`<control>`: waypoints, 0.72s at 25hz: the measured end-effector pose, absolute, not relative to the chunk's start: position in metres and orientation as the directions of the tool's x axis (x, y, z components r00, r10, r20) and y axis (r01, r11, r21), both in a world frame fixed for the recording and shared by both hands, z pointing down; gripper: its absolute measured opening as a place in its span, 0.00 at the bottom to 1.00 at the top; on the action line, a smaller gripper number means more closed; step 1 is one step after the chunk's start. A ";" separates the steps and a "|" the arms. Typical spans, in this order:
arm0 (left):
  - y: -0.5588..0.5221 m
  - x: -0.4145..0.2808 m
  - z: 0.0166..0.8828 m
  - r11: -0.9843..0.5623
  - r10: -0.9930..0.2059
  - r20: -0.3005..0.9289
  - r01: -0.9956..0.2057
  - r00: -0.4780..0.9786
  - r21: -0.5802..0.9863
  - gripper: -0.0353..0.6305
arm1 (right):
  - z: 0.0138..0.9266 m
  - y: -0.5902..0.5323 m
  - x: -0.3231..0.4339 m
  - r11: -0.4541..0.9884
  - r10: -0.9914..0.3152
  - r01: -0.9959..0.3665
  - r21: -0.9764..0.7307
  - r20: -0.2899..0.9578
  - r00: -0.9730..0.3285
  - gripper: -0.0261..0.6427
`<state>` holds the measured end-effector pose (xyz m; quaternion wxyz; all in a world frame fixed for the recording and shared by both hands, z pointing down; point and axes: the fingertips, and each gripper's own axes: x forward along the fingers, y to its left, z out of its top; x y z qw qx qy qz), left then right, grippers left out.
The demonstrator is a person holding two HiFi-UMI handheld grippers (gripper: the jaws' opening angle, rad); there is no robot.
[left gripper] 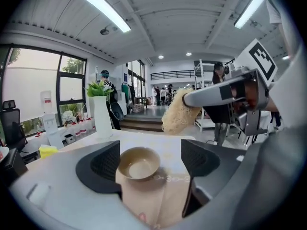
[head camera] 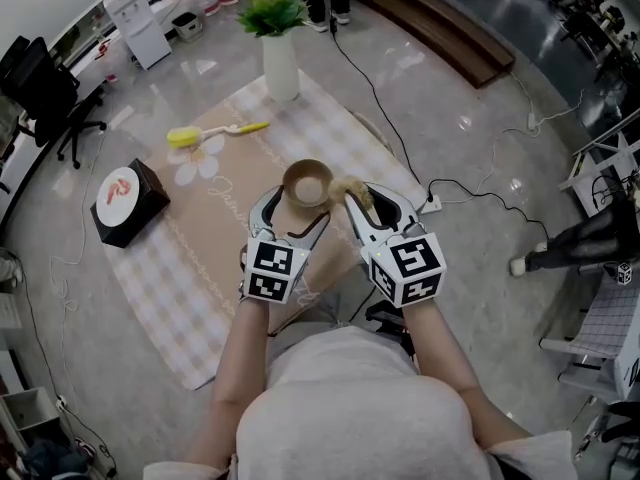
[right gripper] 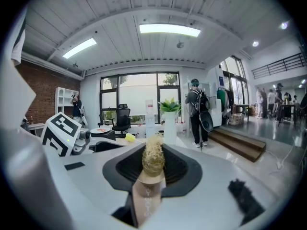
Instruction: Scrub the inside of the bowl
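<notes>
A tan bowl (head camera: 307,182) stands upright on the checked cloth (head camera: 190,268) in front of me. My left gripper (head camera: 292,214) is open just behind it. In the left gripper view the bowl (left gripper: 139,163) sits between the two dark pads (left gripper: 98,166) without touching them, and its inside looks bare. My right gripper (head camera: 362,204) is shut on a straw-coloured fibrous scrubber (head camera: 353,191), held just to the right of the bowl's rim and above it. The scrubber (right gripper: 153,158) fills the gap between the right jaws, and it also hangs over the table as a pale tuft (left gripper: 176,113).
A white vase with a green plant (head camera: 280,48) stands at the far edge of the cloth. A yellow dish brush (head camera: 205,134) lies at the left, and a black box with a red-and-white lid (head camera: 128,200) sits further left. A cable (head camera: 470,190) crosses the floor at the right.
</notes>
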<state>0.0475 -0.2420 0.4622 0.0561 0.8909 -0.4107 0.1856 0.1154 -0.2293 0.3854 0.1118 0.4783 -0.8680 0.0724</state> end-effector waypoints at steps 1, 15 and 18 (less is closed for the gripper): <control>-0.245 0.048 0.467 -0.660 -0.705 0.388 -0.750 0.593 -0.052 0.66 | 0.388 -0.233 0.115 0.535 -0.810 -0.845 -0.021 0.270 -0.520 0.19; -0.278 0.043 0.530 -0.677 -0.638 0.510 -0.735 0.577 -0.015 0.73 | 0.423 -0.274 0.108 0.568 -0.757 -0.821 -0.054 0.357 -0.547 0.19; -0.281 0.044 0.543 -0.678 -0.628 0.530 -0.735 0.570 -0.013 0.74 | 0.428 -0.278 0.108 0.567 -0.751 -0.821 -0.062 0.369 -0.547 0.19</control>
